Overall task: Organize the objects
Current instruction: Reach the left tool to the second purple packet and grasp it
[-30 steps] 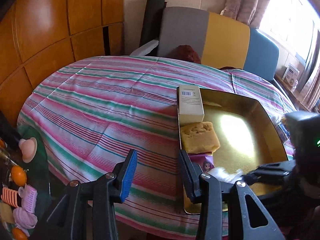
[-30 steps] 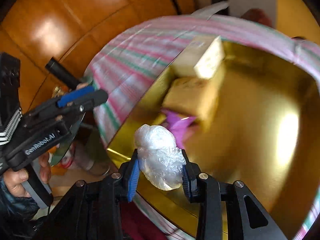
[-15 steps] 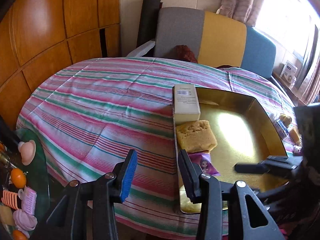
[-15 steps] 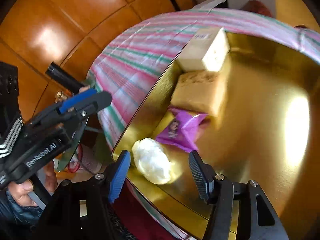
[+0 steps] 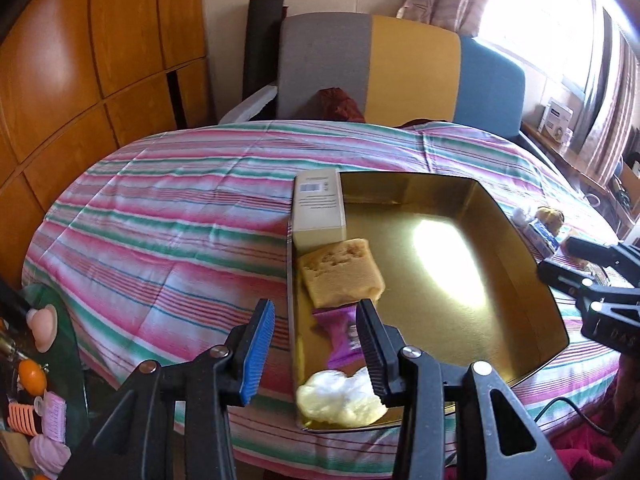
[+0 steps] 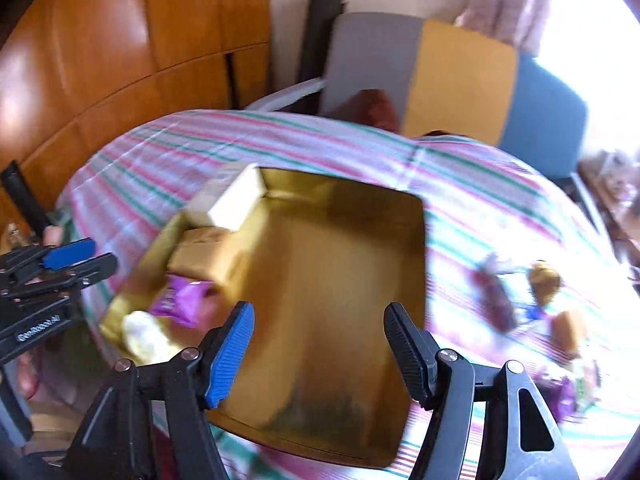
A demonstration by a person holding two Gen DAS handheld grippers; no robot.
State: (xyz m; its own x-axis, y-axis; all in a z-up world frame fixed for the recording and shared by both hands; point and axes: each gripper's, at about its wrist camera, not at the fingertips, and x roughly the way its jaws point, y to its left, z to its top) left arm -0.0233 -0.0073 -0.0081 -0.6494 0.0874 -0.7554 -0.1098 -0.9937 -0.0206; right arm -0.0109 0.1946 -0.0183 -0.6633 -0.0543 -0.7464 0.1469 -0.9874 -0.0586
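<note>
A gold tray [image 5: 516,240] lies on the striped table. Along its left wall, from far to near, lie a cream box [image 5: 319,210], a yellow sponge block [image 5: 340,272], a purple packet [image 5: 340,336] and a white plastic-wrapped lump [image 5: 340,398]. The same tray [image 6: 340,280] shows blurred in the right wrist view, with the lump [image 6: 144,336] at its near left corner. My left gripper [image 5: 316,350] is open and empty over the tray's near left corner. My right gripper [image 6: 320,354] is open and empty above the tray's near edge.
Several loose packets and a brown item [image 6: 544,276] lie on the striped cloth right of the tray. A side surface with small toys [image 5: 36,376] stands at the left. A grey, yellow and blue chair [image 5: 400,68] stands behind the table, with wooden wall panels at the left.
My right gripper opened and let the white lump drop into the tray's near left corner, then pulled back and swung to the right. My left gripper stayed open and shifted slightly.
</note>
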